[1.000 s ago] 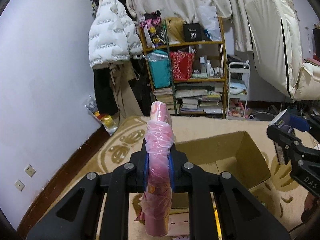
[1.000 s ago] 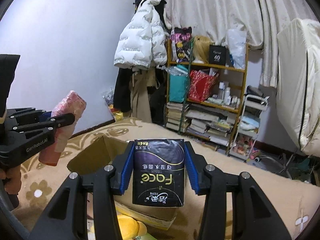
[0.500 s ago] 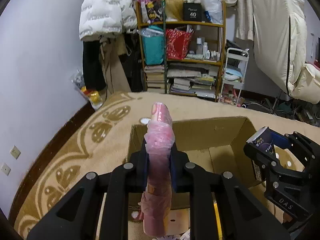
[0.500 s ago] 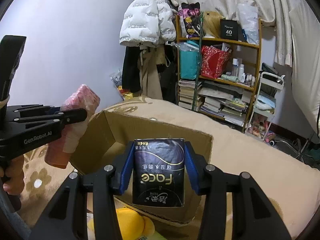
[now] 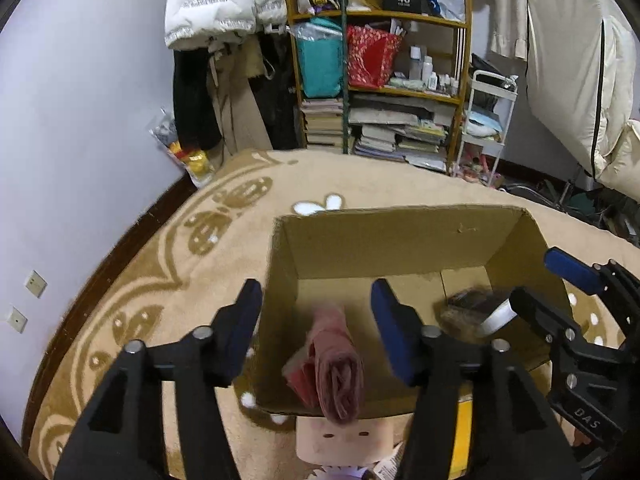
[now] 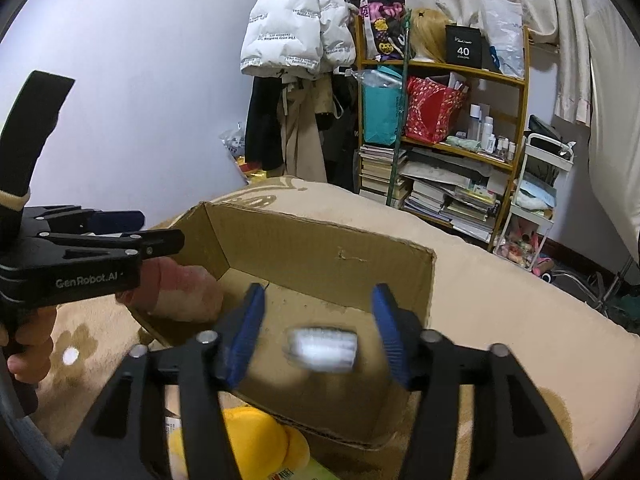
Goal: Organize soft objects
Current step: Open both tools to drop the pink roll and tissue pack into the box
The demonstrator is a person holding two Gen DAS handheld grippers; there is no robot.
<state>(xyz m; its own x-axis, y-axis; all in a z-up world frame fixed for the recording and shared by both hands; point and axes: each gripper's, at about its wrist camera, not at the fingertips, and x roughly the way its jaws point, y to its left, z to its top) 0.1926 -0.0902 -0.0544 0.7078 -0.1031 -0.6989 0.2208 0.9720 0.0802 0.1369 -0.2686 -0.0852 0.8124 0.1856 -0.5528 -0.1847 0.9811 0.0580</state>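
Note:
An open cardboard box (image 5: 400, 236) (image 6: 320, 248) stands on the beige carpet. My left gripper (image 5: 316, 328) is open above the box's near left side; the pink plastic-wrapped roll (image 5: 336, 372) lies blurred below it, free of the jaws, and shows pink in the right wrist view (image 6: 184, 292). My right gripper (image 6: 320, 336) is open over the box's right part; the dark tissue pack (image 6: 320, 348) is blurred between and below its jaws, also seen in the left wrist view (image 5: 468, 312).
A yellow plush (image 6: 244, 440) and a square-faced plush (image 5: 340, 440) lie in front of the box. A shelf of books and bags (image 5: 380, 92), hanging coats (image 5: 224, 40) and a white cart (image 5: 488, 120) stand at the back wall.
Both grippers moved down over the box and opened. The pink roll and the tissue pack left the jaws and dropped toward the box.

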